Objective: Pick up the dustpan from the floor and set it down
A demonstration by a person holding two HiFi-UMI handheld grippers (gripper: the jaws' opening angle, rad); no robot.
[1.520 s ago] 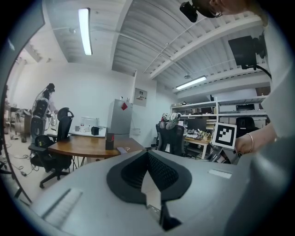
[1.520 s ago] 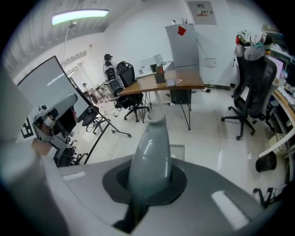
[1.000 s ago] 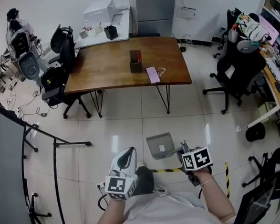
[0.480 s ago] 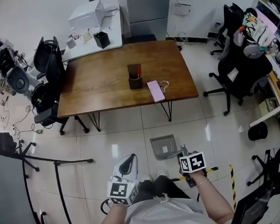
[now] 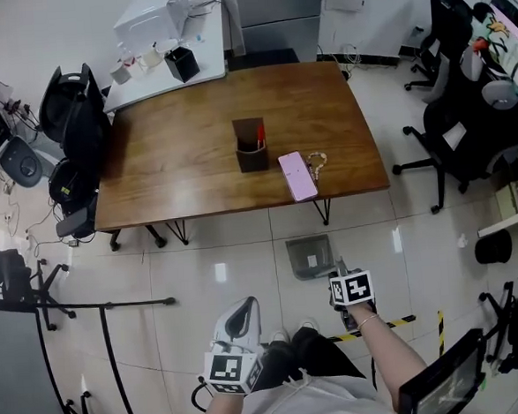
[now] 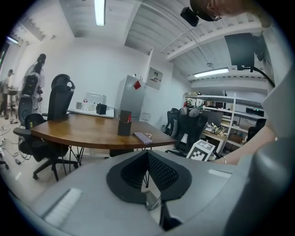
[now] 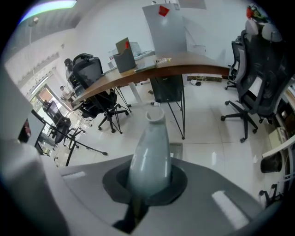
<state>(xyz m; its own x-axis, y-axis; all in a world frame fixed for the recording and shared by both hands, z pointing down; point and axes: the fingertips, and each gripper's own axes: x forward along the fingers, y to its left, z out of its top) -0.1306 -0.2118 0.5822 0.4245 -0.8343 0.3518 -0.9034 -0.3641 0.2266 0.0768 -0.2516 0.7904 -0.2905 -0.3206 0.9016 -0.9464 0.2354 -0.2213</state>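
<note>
- Short of the worktop [image 5: 193, 153], on its near side and furthest left, the left gripper [image 5: 241, 307] hangs low by the person's legs. Its jaws are closed pad to pad on nothing. It has no part in this step and is best left where it is.
- Just off the worktop's near edge, the dustpan [image 5: 309, 255] hangs over the tiled floor [image 5: 193, 277]. The right gripper view looks down on the tiles from well above, so I judge the dustpan lifted, not resting.
- The step in hand looks like the carry toward setting it down. It would go best lowered slowly with the pan level, so that its flat base meets the tiles before the jaws part. It should also stay on the near side of the worktop's thin metal leg [image 5: 326, 211].
- Rightmost, and nearer the person than the worktop's edge, the right gripper [image 5: 339, 272] has its jaws clamped on the pale handle [image 7: 150, 152]. The handle rises between them and runs out ahead.
- The pan lies beyond the handle's far end, on the worktop side of the jaws. Only a sliver of it shows past the handle in the right gripper view.
</note>
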